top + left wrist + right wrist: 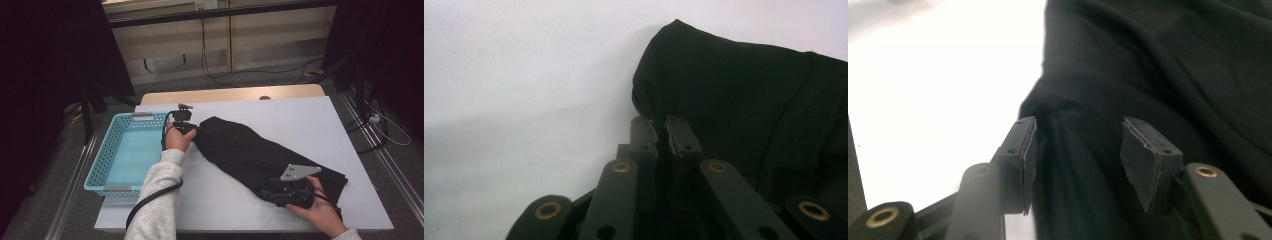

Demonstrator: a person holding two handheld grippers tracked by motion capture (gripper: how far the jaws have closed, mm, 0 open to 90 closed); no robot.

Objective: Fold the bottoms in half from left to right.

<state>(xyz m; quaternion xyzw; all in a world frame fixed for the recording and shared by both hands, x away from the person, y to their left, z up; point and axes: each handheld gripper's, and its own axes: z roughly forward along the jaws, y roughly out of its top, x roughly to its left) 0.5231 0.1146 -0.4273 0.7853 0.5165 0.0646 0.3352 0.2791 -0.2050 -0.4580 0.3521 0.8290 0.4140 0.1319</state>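
A black garment [250,150] lies folded and slanted across the white table [300,112], running from the centre left to the front right. My left gripper [192,129] sits at its far left end. In the left gripper view the jaws [660,131] are pinched together on the garment's [734,100] edge. My right gripper [272,192], with a grey plate on top, is at the garment's near right end. In the right gripper view the gripper [1075,150] stands apart around a bunched fold of the cloth [1158,65], with the left pad [1027,150] at the fold's side.
A light blue plastic basket [100,172] stands at the table's left edge, right beside my left hand. Past the table's far edge, cables run over a grey floor, and dark stands flank both sides.
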